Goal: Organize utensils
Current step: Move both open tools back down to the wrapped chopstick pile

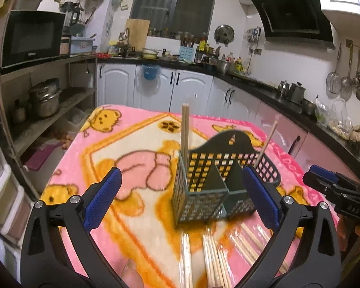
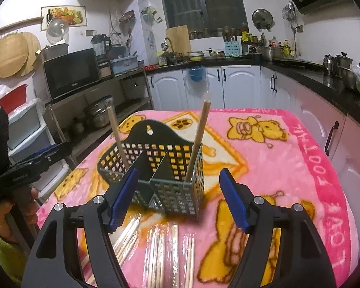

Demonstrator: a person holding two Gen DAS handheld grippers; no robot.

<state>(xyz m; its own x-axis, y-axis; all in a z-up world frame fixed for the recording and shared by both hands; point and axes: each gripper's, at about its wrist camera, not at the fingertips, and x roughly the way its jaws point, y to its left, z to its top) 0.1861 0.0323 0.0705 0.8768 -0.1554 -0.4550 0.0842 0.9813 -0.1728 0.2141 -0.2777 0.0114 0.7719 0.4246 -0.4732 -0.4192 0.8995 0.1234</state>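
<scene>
Your left gripper (image 1: pixel 182 199) sits low in the centre of its wrist view with its blue pads spread wide and nothing between them. Your right gripper (image 2: pixel 177 199) is also spread, a little narrower, and equally empty; its pads frame the near corner of the utensil basket (image 2: pixel 156 168) without touching it.

The basket is a dark perforated holder with dividers, standing upright on the pink bear-print blanket (image 2: pixel 288 168) at mid-frame in both views. One pair of chopsticks (image 2: pixel 199 139) stands tilted in the compartment on the right of the right wrist view, and a single chopstick (image 2: pixel 117 134) leans in the rounded compartment on the left. In the left wrist view these swap sides.

Loose chopsticks (image 1: pixel 216 261) lie flat on the blanket at the bottom centre of each frame, just in front of the basket, some in clear wrappers. The other gripper shows at each view's outer edge.
</scene>
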